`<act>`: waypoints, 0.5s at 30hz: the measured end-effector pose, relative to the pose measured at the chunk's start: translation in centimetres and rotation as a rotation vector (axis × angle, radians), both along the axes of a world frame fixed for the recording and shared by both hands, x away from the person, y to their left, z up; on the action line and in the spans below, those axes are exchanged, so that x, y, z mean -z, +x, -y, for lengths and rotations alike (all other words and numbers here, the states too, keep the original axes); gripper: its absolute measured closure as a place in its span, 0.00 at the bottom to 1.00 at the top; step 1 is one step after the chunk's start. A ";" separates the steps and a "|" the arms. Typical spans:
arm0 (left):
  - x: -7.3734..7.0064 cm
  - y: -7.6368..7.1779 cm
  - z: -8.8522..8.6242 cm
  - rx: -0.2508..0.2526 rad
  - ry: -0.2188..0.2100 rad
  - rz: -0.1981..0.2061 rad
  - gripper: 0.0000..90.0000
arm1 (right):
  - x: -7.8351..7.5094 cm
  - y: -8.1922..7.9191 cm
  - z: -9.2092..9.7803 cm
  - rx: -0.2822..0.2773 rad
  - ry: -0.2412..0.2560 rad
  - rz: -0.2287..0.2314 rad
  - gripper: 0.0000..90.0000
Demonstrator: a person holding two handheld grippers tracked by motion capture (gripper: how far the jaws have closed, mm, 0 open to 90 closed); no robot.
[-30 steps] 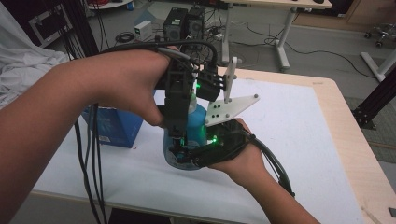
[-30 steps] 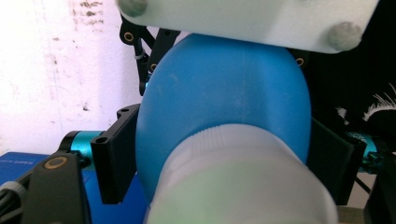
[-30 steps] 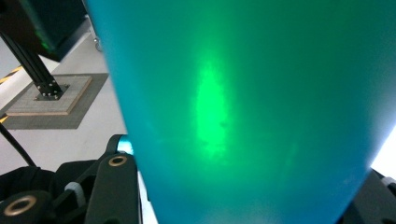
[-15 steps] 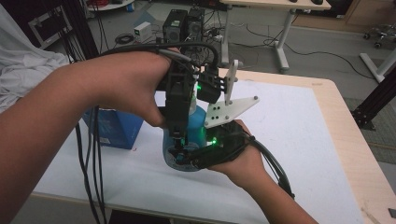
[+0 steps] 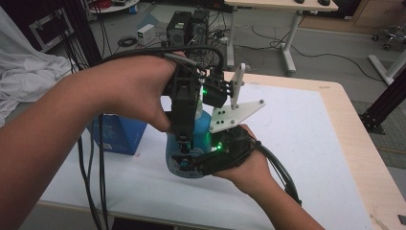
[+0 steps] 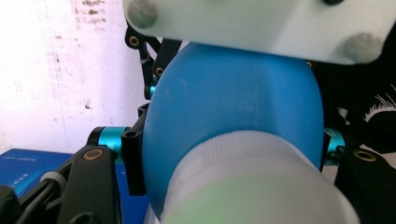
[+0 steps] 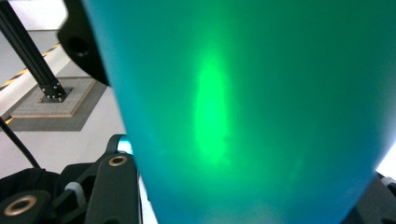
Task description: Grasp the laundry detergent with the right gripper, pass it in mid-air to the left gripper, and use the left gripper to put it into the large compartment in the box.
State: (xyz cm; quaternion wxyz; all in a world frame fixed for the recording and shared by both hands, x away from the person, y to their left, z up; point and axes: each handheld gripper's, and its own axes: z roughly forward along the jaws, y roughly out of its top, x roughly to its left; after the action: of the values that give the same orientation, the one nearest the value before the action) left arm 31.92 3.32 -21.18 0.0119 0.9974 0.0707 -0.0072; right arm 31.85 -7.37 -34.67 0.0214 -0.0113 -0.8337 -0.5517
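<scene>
The blue box (image 5: 117, 134) sits at the table's left. Just right of it, the left gripper (image 5: 183, 143) comes down over the blue bottle (image 5: 201, 127), clamped at its cap. The right gripper (image 5: 203, 163) grips the bottle's base from the side.

Translucent blue bottle (image 5: 198, 132) with a whitish ribbed cap (image 6: 252, 182) — green glow from a status light across its side. Black fingers (image 6: 133, 161) with teal pins and brass screws. Dark blue box (image 5: 117, 134). White-topped desk (image 5: 306, 143) — pale wood edge.
</scene>
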 end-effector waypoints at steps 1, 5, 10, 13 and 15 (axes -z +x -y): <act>0.0 -0.1 0.0 -0.003 -0.006 0.002 0.42 | 0.0 0.0 0.0 0.001 -0.001 0.005 0.51; -0.1 -0.1 0.0 -0.008 -0.011 0.001 0.42 | 0.0 0.0 0.1 -0.008 0.008 0.004 0.50; -0.3 0.0 -0.2 -0.027 -0.020 -0.004 0.42 | -0.2 0.1 0.4 -0.030 0.005 0.021 0.47; -0.2 0.1 -0.3 -0.024 -0.010 -0.005 0.42 | -0.4 0.1 0.9 -0.049 0.003 0.029 0.36; -0.1 0.2 -0.4 -0.022 -0.004 -0.001 0.42 | -0.5 0.1 1.3 -0.054 -0.010 0.016 0.32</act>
State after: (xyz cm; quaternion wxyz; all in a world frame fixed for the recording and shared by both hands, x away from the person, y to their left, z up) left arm 32.10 3.67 -21.03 0.0139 0.9965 0.0818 -0.0075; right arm 32.00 -8.67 -34.21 0.0296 0.0157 -0.8366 -0.5468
